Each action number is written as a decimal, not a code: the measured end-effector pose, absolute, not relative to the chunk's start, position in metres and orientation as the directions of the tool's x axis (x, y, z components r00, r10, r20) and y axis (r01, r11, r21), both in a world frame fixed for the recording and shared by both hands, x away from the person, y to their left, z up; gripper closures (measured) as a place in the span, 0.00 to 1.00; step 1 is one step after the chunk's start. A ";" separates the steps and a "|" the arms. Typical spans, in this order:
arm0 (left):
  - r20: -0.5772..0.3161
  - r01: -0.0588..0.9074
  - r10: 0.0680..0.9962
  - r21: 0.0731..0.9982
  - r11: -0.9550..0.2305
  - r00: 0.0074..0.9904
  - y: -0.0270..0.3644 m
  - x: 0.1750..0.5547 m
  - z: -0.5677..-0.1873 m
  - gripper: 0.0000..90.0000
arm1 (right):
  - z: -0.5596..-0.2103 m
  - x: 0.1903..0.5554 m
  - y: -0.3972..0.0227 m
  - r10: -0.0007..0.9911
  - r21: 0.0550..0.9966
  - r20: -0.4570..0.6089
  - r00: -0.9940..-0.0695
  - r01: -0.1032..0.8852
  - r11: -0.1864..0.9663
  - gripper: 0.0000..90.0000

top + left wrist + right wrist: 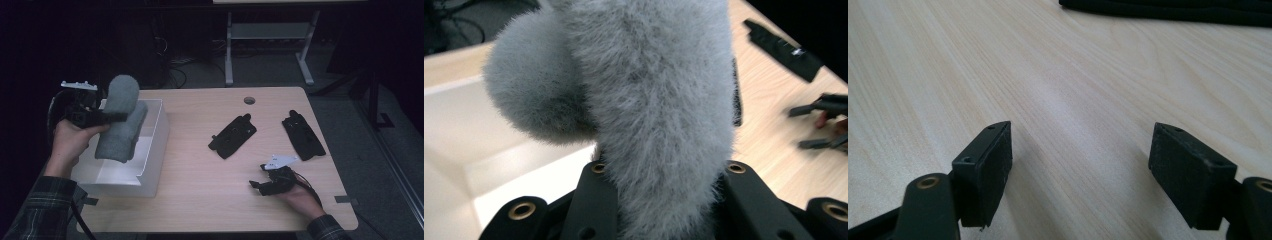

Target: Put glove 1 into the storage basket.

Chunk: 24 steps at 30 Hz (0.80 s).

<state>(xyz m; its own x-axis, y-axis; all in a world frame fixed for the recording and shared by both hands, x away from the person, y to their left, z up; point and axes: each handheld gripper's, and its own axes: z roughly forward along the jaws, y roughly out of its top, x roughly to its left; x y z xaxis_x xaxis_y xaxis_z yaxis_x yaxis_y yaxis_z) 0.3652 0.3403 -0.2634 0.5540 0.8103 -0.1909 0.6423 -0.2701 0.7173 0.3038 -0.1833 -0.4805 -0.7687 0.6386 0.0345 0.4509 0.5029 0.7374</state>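
Note:
A grey fluffy soft item [122,120], folded over on itself, hangs above the white bin [156,142] at the table's left. My left gripper [117,117] is shut on it from the left, and its lower end dips inside the bin. In the left gripper view the grey fluffy item [649,100] is pinched between the jaws of my left gripper [666,200], with the bin wall [454,115] behind it. My right gripper [257,177] rests on the table near the front right, open. The right gripper view has my right gripper [1080,165] spread wide over bare wood.
Two flat black pieces lie on the table's right half, one near the middle [232,136] and one farther right [302,135]. The edge of a black piece [1173,10] lies ahead of the right gripper. A cable hole [249,100] sits near the table's far edge.

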 end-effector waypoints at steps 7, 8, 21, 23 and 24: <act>-0.228 0.714 0.829 0.650 -0.262 0.511 0.354 0.372 -0.306 0.80 | -0.480 0.304 -0.183 0.639 0.737 0.035 -0.768 0.452 0.503 0.28; -0.233 0.723 0.830 0.639 -0.262 0.506 0.355 0.374 -0.313 0.80 | -0.480 0.304 -0.183 0.639 0.737 0.035 -0.768 0.452 0.503 0.28; -0.246 0.807 0.856 0.521 -0.279 0.454 0.359 0.396 -0.387 0.78 | -0.480 0.304 -0.183 0.639 0.737 0.035 -0.768 0.452 0.503 0.28; -0.239 0.815 0.860 0.504 -0.287 0.451 0.361 0.399 -0.393 0.77 | -0.480 0.304 -0.183 0.639 0.737 0.034 -0.769 0.451 0.503 0.28; -0.236 0.816 0.862 0.501 -0.287 0.448 0.362 0.399 -0.396 0.77 | -0.480 0.304 -0.183 0.639 0.737 0.034 -0.768 0.452 0.503 0.28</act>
<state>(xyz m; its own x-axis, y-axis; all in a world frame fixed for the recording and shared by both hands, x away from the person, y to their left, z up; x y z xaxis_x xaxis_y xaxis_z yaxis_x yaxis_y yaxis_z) 0.3994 0.3616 -0.3961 0.4480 0.8623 -0.2360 0.8162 -0.2868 0.5015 0.3037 -0.1833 -0.4804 -0.7684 0.6390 0.0345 0.4515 0.5032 0.7368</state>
